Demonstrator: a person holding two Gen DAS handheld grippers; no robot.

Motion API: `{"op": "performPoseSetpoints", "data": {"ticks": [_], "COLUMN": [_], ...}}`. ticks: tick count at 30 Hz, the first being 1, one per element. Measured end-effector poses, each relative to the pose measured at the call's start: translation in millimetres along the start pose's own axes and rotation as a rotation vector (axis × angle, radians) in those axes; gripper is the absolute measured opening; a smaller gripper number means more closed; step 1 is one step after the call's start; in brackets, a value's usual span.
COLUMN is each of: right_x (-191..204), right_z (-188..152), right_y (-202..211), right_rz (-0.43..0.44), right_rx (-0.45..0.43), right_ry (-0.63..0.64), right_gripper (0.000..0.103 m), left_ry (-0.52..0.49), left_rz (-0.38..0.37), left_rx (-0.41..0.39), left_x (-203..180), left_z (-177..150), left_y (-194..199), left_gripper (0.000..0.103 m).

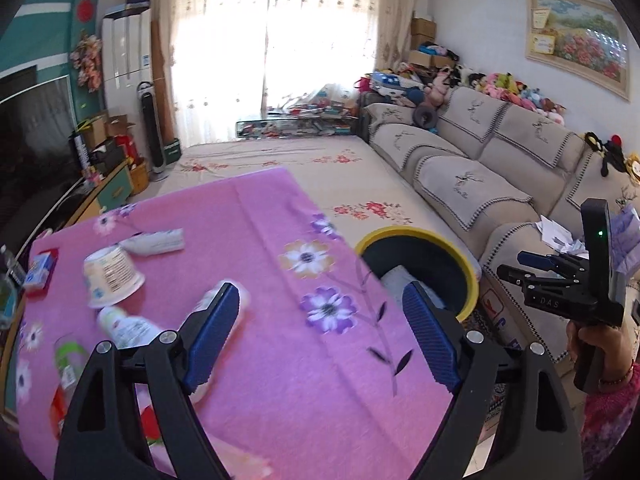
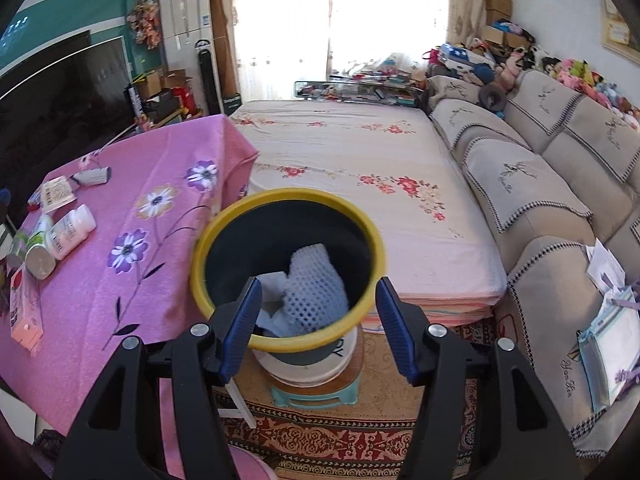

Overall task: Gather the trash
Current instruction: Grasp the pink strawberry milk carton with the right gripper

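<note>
A black bin with a yellow rim (image 2: 288, 196) stands beside the pink-clothed table (image 2: 120, 292); it also shows in the left wrist view (image 1: 416, 236). A white foam net (image 2: 316, 292) and blue scraps lie inside it. My right gripper (image 2: 316, 332) is open and empty, hovering over the bin's near rim. My left gripper (image 1: 320, 340) is open and empty above the table. On the table lie a paper cup (image 1: 112, 276), a white bottle (image 1: 224, 304), a crushed tube (image 1: 156, 242), a green-capped bottle (image 1: 124, 324) and a small carton (image 1: 38, 270).
The bin sits on a white bucket and a green stool (image 2: 314, 392) on a patterned rug. A bed with a floral sheet (image 2: 340, 152) lies behind. A beige sofa (image 2: 540, 184) runs along the right. A TV (image 1: 32, 140) stands at the left.
</note>
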State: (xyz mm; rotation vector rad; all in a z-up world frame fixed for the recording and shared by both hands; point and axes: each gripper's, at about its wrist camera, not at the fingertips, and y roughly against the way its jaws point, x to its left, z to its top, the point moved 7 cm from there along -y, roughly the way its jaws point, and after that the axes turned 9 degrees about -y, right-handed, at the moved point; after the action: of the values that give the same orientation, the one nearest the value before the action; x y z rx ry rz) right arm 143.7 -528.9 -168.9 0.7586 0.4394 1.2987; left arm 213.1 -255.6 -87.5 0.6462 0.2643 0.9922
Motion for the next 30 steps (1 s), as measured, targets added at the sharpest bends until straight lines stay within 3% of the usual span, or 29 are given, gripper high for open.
{"op": "performPoseSetpoints", "data": {"ticks": [8, 15, 21, 25, 30], "right_x": [152.2, 261.1, 314.1, 330.7, 336.8], "right_z": [-15.4, -42.2, -84.3, -108.2, -111.6], "right_y": [-22.1, -11.7, 10.9, 11.8, 9.1], "right_rz": [0.182, 0.360, 0.490, 0.509, 0.526], "right_rx": [0.073, 0.133, 0.201, 0.232, 0.228], "right_ry": [0.219, 0.370, 0.462, 0.515, 0.517], "right_gripper": [0.057, 0.057, 0.057, 0.061, 0.063], "left_ry": [0.096, 0.186, 0.204, 0.211, 0.231], "left_rz": [0.233, 0.302, 0.303, 0.297, 0.288], "left_rx": [0.025, 0.018, 0.007, 0.004, 0.008], "left_x": [120.9, 176.9, 182.9, 179.1, 177.5], "left_z": [-80.1, -118.0, -123.3, -121.5, -125.5], "left_y": [71.8, 109.5, 118.6, 119.1, 119.8], "left_gripper": [0.083, 0.084, 0.084, 0.084, 0.084]}}
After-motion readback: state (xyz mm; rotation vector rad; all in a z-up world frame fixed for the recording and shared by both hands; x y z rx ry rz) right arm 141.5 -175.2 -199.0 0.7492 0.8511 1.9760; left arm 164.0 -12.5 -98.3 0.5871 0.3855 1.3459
